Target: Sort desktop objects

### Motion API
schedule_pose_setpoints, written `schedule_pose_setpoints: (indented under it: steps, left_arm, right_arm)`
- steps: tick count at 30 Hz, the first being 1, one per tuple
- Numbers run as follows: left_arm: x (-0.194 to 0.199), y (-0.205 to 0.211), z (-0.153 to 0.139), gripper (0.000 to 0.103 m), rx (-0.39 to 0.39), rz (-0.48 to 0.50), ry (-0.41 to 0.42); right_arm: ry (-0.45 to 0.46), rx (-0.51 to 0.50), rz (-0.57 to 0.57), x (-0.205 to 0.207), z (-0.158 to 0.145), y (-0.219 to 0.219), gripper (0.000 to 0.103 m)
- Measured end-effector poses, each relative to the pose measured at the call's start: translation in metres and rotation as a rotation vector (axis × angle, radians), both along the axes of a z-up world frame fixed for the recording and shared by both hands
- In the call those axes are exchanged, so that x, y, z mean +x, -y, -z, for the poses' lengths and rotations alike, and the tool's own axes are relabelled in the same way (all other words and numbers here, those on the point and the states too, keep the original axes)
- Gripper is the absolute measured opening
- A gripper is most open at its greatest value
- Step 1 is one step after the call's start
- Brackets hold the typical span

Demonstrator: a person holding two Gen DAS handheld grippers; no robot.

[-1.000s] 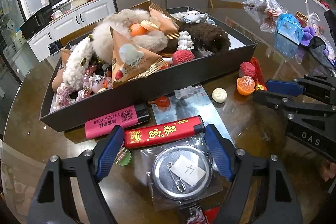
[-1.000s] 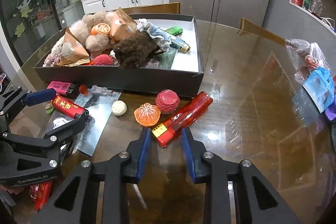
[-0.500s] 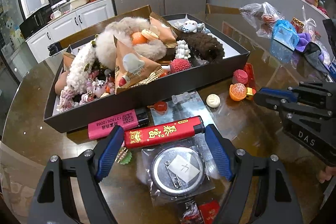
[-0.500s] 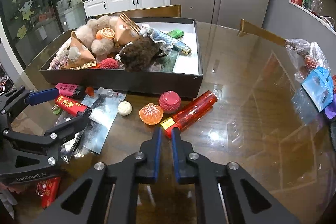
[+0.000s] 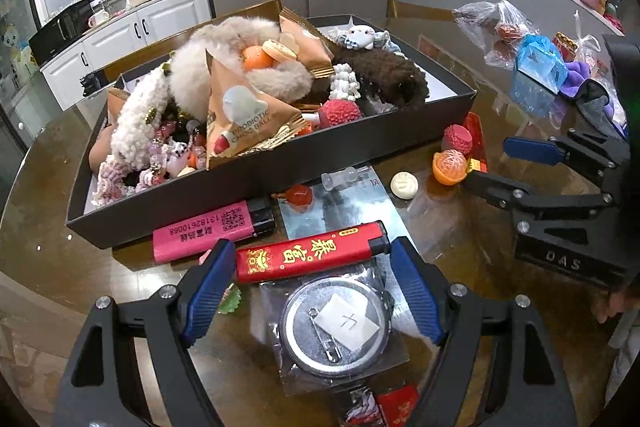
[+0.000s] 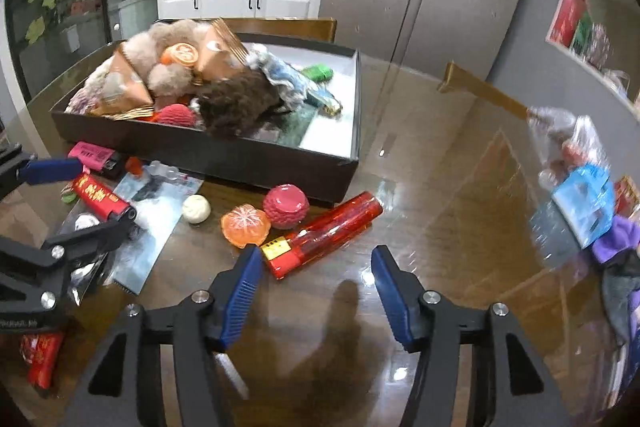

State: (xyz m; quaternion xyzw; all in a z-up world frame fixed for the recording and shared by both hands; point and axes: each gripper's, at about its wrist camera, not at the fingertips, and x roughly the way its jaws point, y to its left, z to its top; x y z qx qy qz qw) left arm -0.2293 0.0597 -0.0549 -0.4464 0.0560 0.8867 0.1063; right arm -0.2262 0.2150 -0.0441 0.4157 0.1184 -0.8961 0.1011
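Left gripper [image 5: 310, 291] was clamped on the red lighter [image 5: 312, 256] end to end, badge packet [image 5: 335, 327] under it. Right gripper [image 6: 316, 293] sat spread wide, the clear red lighter [image 6: 322, 235] just past its left fingertip [image 6: 244, 287]. Black box [image 5: 280, 171] further back.

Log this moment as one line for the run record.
left gripper: shut on red lighter | right gripper: open, empty, behind clear red lighter | box: part filled
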Motion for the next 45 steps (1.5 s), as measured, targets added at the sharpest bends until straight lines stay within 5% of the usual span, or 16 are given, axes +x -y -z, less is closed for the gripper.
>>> schedule_pose_setpoints:
  steps: [9, 14, 15, 18, 20, 45]
  left_arm:
    - [-0.003, 0.004, 0.000, 0.080, 0.009, 0.005, 0.005]
    - [-0.003, 0.002, 0.000, 0.080, 0.011, 0.007, 0.002]
    - [-0.004, 0.002, -0.001, 0.080, 0.009, 0.008, 0.000]
    - [-0.003, 0.002, -0.002, 0.080, 0.013, 0.009, -0.001]
    - [-0.002, 0.001, -0.004, 0.080, 0.017, 0.009, -0.003]
    - [0.006, 0.004, -0.024, 0.080, 0.042, 0.007, -0.046]
  right_arm:
    - [0.052, -0.104, 0.061, -0.016, 0.006, -0.005, 0.079]
    - [0.046, -0.101, 0.117, -0.020, 0.007, -0.005, 0.079]
    - [0.047, -0.100, 0.130, -0.019, 0.006, -0.008, 0.077]
    - [0.054, -0.101, 0.148, -0.016, 0.001, -0.015, 0.027]
    - [0.074, -0.105, 0.158, -0.015, 0.000, -0.021, 0.021]
    - [-0.009, -0.106, 0.134, 0.021, -0.032, -0.013, 0.020]
